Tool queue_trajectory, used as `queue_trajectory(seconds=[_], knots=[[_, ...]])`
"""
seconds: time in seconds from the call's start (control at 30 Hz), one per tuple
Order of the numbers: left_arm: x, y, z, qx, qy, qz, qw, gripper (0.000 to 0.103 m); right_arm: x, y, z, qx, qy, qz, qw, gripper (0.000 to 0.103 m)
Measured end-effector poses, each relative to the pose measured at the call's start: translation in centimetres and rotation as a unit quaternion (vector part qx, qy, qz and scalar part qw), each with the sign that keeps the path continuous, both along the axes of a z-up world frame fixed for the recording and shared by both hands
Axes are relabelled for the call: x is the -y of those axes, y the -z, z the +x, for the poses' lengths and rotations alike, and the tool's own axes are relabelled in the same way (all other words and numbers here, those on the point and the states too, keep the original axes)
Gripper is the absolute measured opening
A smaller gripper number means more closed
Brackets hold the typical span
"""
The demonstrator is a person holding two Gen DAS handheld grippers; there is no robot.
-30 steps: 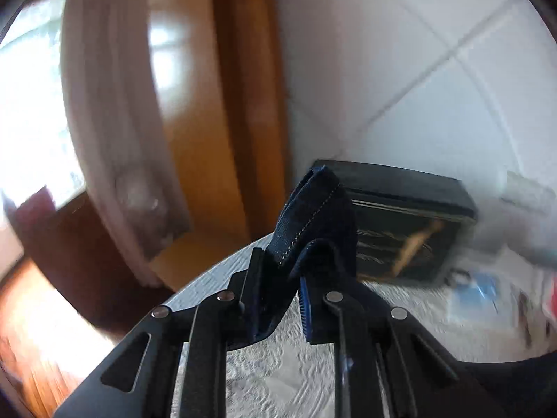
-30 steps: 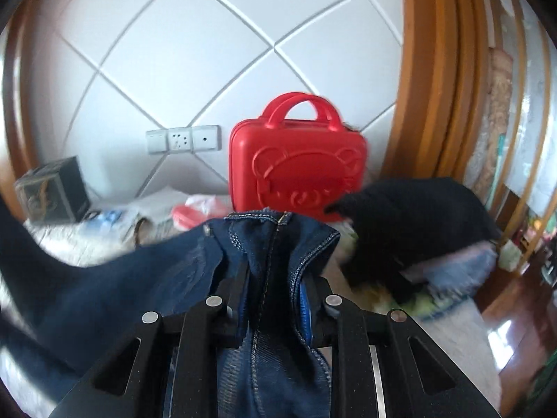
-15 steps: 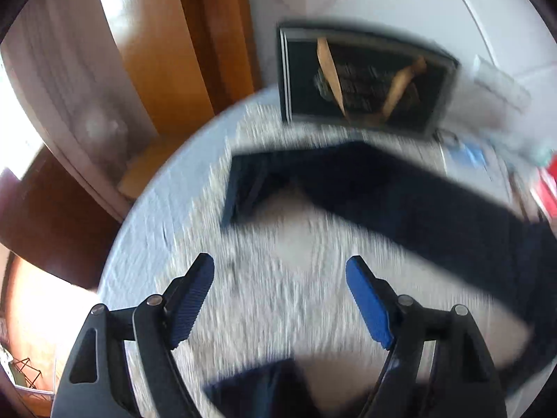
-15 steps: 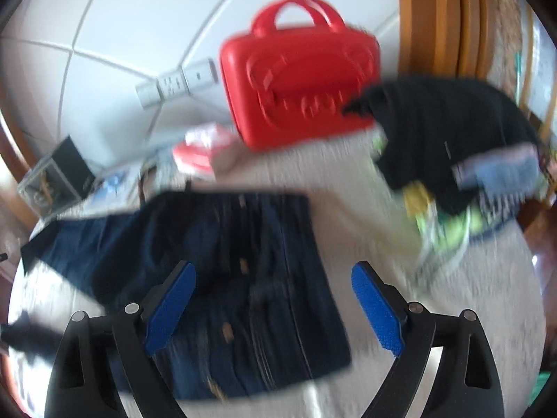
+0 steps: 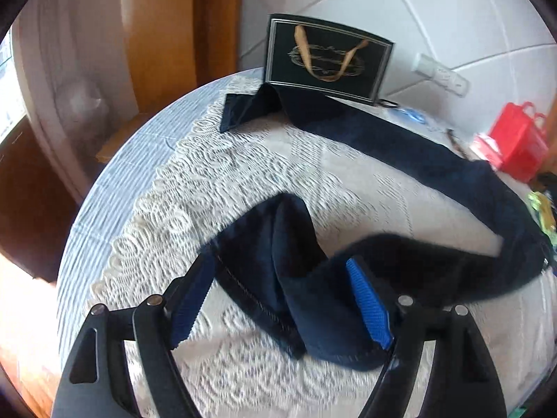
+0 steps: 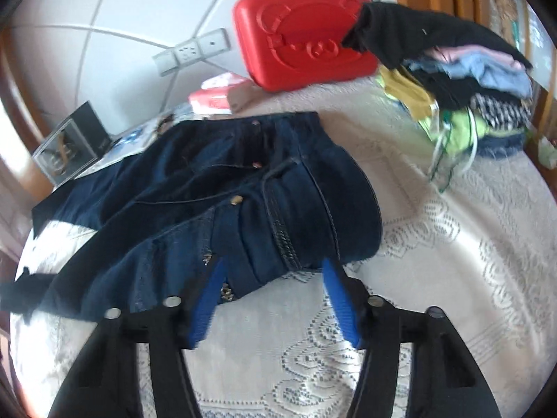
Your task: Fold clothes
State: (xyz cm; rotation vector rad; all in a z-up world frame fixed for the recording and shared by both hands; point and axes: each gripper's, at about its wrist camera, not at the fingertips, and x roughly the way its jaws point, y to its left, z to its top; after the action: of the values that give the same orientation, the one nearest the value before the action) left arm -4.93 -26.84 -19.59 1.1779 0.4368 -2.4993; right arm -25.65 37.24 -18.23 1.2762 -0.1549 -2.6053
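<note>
Dark blue jeans (image 6: 243,181) lie spread on the lace-covered table (image 6: 452,278), waist toward me in the right wrist view. My right gripper (image 6: 275,292) hovers low over the waistband edge; its jaws are closing with the fabric's edge between them, and the blue pads (image 6: 339,299) are not pressing on it. In the left wrist view the jeans' near leg (image 5: 289,244) ends in a rumpled hem between the fingers of my left gripper (image 5: 278,303), which stands open around it. The far leg (image 5: 400,146) runs toward the back.
A black gift bag (image 5: 327,59) stands at the back of the table against the tiled wall. A red case (image 6: 299,31) and a stack of folded clothes (image 6: 463,80) sit at the back right. A pink pack (image 6: 219,94) lies beside the case. The table's edge (image 5: 104,188) curves at left.
A second ago both grippers were shut on the jeans, holding them up. They let go, the jeans dropped flat, and both grippers sank toward the cloth. The right jaws have narrowed.
</note>
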Motion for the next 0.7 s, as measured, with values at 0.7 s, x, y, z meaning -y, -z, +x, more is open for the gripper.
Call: queue_trajectory(seconds=[0.7], knots=[[-2.2,7.8,-6.4,0.058,0.006,-0.025,0.998,0.1,-3.3,5.6,-3.0,0.034,0.006,0.058,0.998,0.084]])
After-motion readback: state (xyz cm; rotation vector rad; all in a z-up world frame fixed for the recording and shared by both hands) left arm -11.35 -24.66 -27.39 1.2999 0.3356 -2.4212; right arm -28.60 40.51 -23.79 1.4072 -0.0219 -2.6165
